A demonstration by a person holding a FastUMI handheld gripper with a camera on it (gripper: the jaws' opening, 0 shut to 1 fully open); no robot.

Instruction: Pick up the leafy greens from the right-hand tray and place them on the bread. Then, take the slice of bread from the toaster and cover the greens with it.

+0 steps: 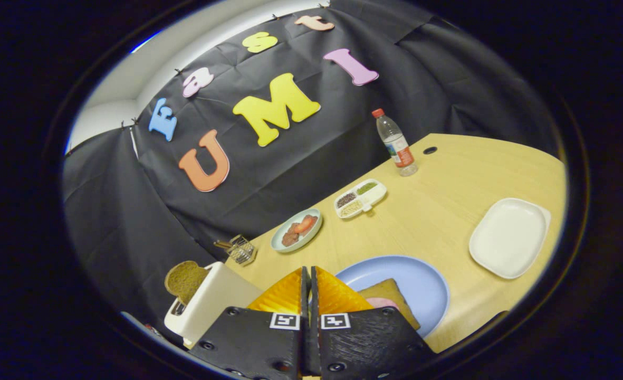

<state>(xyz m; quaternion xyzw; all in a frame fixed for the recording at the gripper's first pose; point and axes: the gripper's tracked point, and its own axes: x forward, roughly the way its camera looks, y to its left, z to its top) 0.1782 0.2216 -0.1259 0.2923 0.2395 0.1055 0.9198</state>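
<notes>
fingers (309,287) of the gripper (309,279) sit pressed together at the bottom middle of the frame, tips meeting with no gap and nothing held between them — closed on itself. just past the tips, to the lower right of centre, a blue plate (422,279) rests on the wooden table (448,179), and on it lies a slice of bread (390,293), flat, its long axis running from the plate's middle down toward the fingers; the near end is hidden behind the right finger. a small pink patch (381,302) lies on the bread beside the finger, possibly a slice of meat, though too little shows to be sure.

at the lower left a white toaster (211,303) stands just beside the left finger, with a second bread slice (184,279) upright in its slot, its rounded top pointing up and to the left in the tilted view. beyond the toaster, near the table's edge, a small wire rack (240,249) sits close to the dark cloth wall.

toward the middle of the frame a pale green dish (296,230) carries red and brown slices, and further up right of it a white divided tray (361,198) holds something in each compartment — one of them green. a clear bottle (395,142) with a red cap stands upright in the upper right, near a round hole (430,150) in the tabletop. at the right side a white rectangular tray (509,237) lies flat, its long axis slanting from lower left to upper right; no leafy greens can be made out on it.
</notes>
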